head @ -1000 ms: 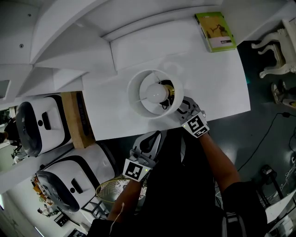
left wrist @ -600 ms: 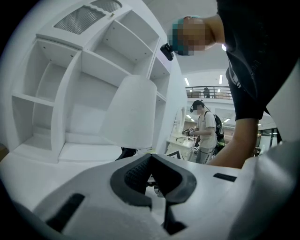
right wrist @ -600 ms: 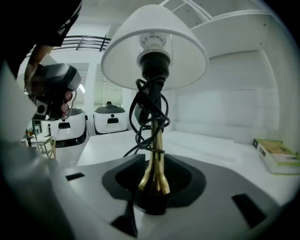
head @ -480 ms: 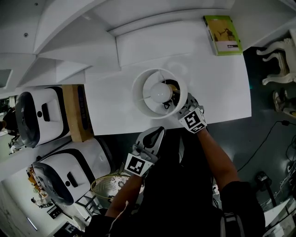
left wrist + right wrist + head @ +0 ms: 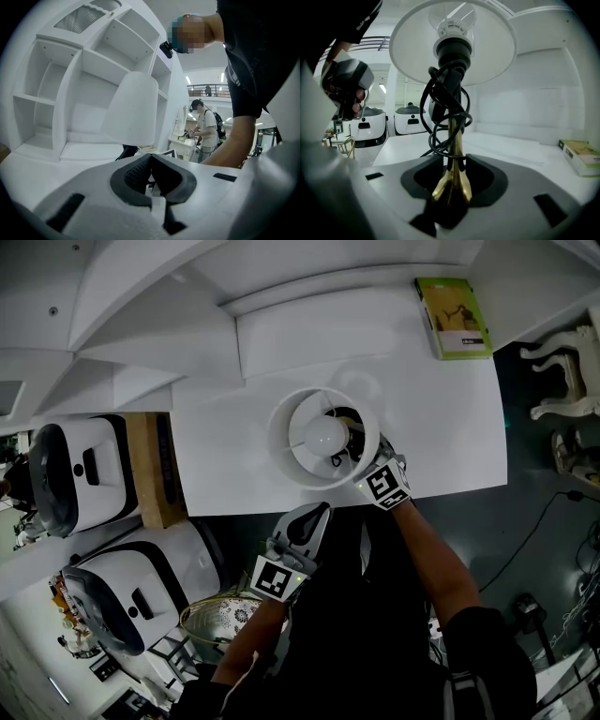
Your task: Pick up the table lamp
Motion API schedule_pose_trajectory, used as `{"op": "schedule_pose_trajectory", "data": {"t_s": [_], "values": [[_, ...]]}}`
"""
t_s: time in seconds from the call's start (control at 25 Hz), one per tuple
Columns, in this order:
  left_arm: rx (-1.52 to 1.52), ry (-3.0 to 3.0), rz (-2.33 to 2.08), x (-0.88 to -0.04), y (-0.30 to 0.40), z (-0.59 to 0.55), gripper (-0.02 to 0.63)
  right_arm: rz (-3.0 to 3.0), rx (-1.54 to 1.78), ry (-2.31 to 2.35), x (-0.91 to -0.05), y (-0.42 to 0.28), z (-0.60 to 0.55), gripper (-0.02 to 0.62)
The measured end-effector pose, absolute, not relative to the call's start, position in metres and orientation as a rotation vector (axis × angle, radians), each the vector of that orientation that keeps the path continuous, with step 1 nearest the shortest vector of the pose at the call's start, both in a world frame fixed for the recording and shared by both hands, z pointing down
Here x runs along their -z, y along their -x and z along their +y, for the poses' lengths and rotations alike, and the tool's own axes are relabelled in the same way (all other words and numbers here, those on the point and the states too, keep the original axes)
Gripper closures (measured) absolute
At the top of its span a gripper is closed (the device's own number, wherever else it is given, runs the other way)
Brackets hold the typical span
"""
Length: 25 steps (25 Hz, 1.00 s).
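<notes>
1. White-shaded table lamp (image 5: 325, 435) with flared brass stem (image 5: 453, 157) stands over the white desk (image 5: 441, 418), near its front edge. Seen from above, the shade hides the base, so I can't tell whether it is off the desk yet.
2. Black power cord (image 5: 439, 105) is looped loosely round the stem below the bulb socket. It hangs slack, and one loop sits just above the grip point.
3. Right gripper (image 5: 367, 470) reaches in under the shade. Its fingers (image 5: 485, 176) are clamped on the lower, widening part of the stem.
4. Left gripper (image 5: 302, 529) hangs off the desk front, well apart from the lamp. Its fingers (image 5: 133, 176) are pressed together on nothing.
5. Step in hand, by my judgement: the grasp is made and the lift comes next.
6. To do it well, raise straight up and slowly, and keep the stem vertical. The shade makes the lamp top-heavy, and smooth brass may slip or pivot in the pads.
7. Watch the cord loops, which could snag on the fingers or drag. The free left gripper could steady the lamp.
8. Green-covered book (image 5: 453, 317) lies at the far right corner of the desk, clear of the lift path.
</notes>
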<state>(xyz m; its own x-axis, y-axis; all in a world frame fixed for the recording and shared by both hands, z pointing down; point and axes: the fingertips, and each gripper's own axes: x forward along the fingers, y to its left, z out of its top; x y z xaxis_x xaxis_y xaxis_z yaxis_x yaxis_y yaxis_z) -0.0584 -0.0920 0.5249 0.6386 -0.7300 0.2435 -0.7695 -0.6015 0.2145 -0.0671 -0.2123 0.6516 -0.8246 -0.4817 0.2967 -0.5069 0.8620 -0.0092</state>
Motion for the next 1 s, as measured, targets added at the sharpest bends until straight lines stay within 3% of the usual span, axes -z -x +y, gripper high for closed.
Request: {"op": "schedule_pose_trajectory", "data": {"t_s": [1.0], "values": [[-0.232,-2.557,-1.185,-0.53,0.052,-0.092,0.588,-2.72,-0.202,-0.742,-0.656,0.07,-0.222,0.469]]}}
